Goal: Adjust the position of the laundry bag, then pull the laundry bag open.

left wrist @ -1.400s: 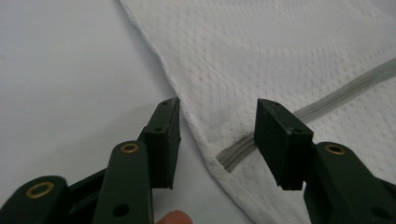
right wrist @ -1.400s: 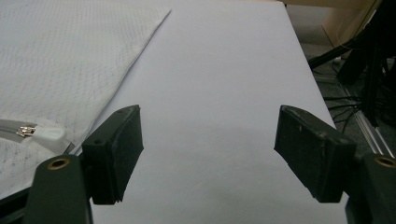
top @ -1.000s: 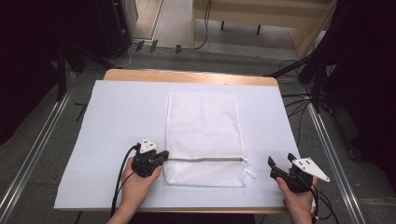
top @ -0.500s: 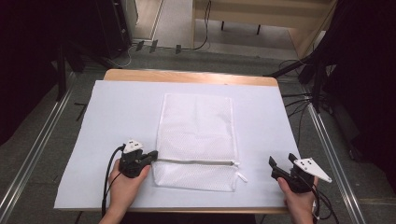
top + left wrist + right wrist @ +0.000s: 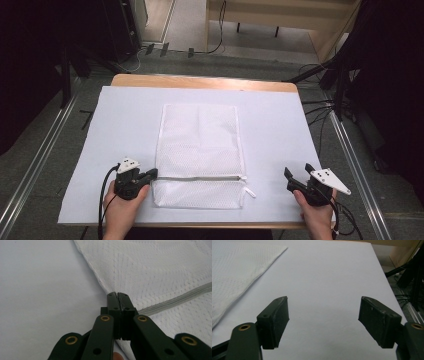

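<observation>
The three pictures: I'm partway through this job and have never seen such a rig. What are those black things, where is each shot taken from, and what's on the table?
There is no robot arm here. A person holds a black two-jaw tool in each hand. The high view looks down on the table from above the person's side. The other two views come from cameras riding on the tools, looking along their jaws.

On the white sheet lies a white mesh bag with a zipper running across it near the person.

The left tool is shut on the bag's edge at the zipper's left end. The right tool is open over the bare sheet, to the right of the bag, holding nothing.
</observation>
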A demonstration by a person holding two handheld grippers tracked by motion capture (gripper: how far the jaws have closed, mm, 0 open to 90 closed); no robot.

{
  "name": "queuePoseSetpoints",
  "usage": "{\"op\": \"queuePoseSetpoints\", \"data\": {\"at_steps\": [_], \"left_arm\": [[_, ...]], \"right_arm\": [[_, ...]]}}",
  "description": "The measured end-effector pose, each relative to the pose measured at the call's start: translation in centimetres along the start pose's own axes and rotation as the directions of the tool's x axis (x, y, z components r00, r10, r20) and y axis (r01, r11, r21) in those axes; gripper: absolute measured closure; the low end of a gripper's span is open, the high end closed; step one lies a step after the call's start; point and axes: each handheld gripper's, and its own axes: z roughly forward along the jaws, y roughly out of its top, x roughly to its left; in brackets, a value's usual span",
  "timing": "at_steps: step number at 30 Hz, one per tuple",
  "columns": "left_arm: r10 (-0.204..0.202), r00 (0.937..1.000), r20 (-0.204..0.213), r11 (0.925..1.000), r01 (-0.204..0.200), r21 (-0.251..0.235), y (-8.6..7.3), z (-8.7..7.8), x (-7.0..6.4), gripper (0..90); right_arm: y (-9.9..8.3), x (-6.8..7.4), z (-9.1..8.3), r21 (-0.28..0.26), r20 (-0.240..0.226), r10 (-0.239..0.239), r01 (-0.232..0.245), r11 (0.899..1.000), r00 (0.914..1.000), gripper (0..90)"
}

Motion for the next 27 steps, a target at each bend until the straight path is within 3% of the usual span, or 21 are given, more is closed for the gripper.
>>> {"op": "queuePoseSetpoints", "data": {"at_steps": [6,8,9,11,15,17,19,20,21,22,24,25,26,27], "left_arm": [[-0.011,0.9999,0.012,0.9999,0.011,-0.002,0.1,0.0,0.5,89.5],[-0.021,0.9984,0.052,0.9991,0.023,-0.036,0.1,-0.3,0.6,73.6],[-0.028,0.9982,0.053,0.9981,0.031,-0.053,0.1,-0.5,0.6,60.5],[-0.008,0.9997,0.024,0.9962,0.010,-0.087,0.2,-0.9,0.6,45.7],[0.009,0.9999,0.014,0.9904,-0.007,-0.138,0.5,-1.6,0.4,34.7],[0.010,0.9997,0.022,0.9877,-0.007,-0.156,0.8,-1.8,-0.1,34.5],[0.036,0.9993,0.012,0.9867,-0.034,-0.159,1.1,-1.9,-1.1,34.4],[0.048,0.9986,0.021,0.9859,-0.044,-0.161,1.3,-1.9,-1.4,34.7],[0.048,0.9986,0.021,0.9859,-0.044,-0.161,1.3,-1.9,-1.4,35.0],[0.068,0.9969,0.040,0.9845,-0.060,-0.165,1.6,-1.8,-2.5,36.4],[0.072,0.9954,0.063,0.9851,-0.061,-0.161,1.7,-1.6,-3.1,38.7],[0.072,0.9954,0.063,0.9851,-0.061,-0.161,1.7,-1.6,-3.1,40.5],[0.072,0.9925,0.098,0.9863,-0.056,-0.155,1.8,-1.3,-3.7,44.5],[0.072,0.9925,0.098,0.9863,-0.056,-0.155,1.8,-1.3,-3.7,46.6]], "right_arm": [[0.1,1.0,-0.4,-0.008,-0.031,0.026,-0.026,1.000,0.9992,28.8],[0.1,1.6,-0.6,-0.015,-0.022,0.028,-0.028,0.999,0.9994,30.2],[0.1,1.9,-0.7,-0.016,-0.017,0.024,-0.024,1.000,0.9996,32.7],[0.1,2.4,-0.7,-0.006,-0.034,0.017,-0.017,1.000,0.9993,33.6],[0.2,3.5,-0.6,0.026,-0.093,0.002,0.000,1.000,0.9956,36.2],[0.4,4.0,-0.3,0.056,-0.172,0.012,-0.003,0.998,0.9850,32.7],[0.4,4.7,-0.1,0.071,-0.235,0.026,-0.010,0.997,0.9716,35.1],[0.4,5.1,0.0,0.074,-0.260,0.026,-0.007,0.997,0.9654,36.7],[0.4,5.1,0.0,0.074,-0.260,0.026,-0.007,0.997,0.9654,36.7],[0.3,6.0,0.2,0.082,-0.317,0.027,-0.001,0.997,0.9479,39.5],[0.1,6.6,0.3,0.093,-0.350,0.030,0.003,0.996,0.9362,39.0],[0.1,6.6,0.3,0.093,-0.350,0.030,0.003,0.996,0.9362,39.0],[-0.1,7.3,0.4,0.105,-0.372,0.025,0.016,0.994,0.9280,40.7],[-0.1,7.3,0.4,0.105,-0.372,0.025,0.016,0.994,0.9280,40.7]]}}
